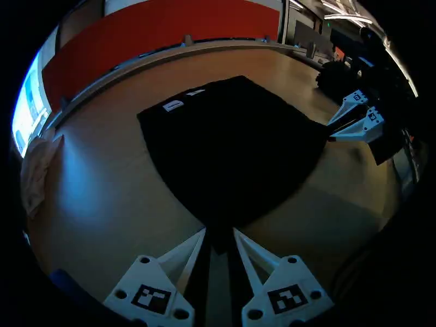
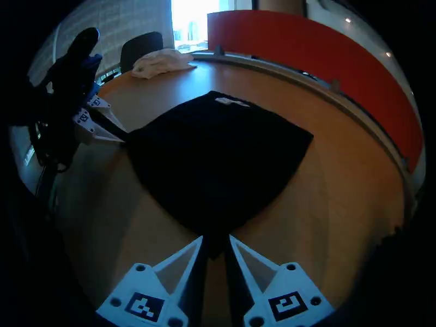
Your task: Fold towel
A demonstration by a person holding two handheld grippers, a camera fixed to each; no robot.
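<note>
The black towel [image 1: 229, 152] is so dark that any creases or layers in it are hard to make out. It lies spread on the wooden bench [image 1: 103, 196] in the middle of both views, with one corner pointing at each camera. At the bottom centre of the left gripper view, the left hand-held gripper [image 1: 219, 235] is closed on the near corner, whose tip is hidden between the fingers. The right hand-held gripper [image 2: 215, 240] pinches its own corner the same way at the bottom centre of the right gripper view.

The left gripper view catches the right hand-held gripper at the right edge, its tips meeting a towel corner; what holds it is lost in shadow. The right gripper view has the left hand-held gripper at the left, clamped on a corner, below a dark bluish hand [image 2: 76, 65] of unclear outline. A white tag [image 2: 231, 101] near the towel's far corner is too small to read.

A pale cloth [image 2: 161, 60] lies crumpled on the bench at the top of the right gripper view, with a dark chair [image 2: 140, 46] just behind it and a bright window [image 2: 191, 19] above. A red partition [image 1: 163, 27] curves along the bench's far edge.
</note>
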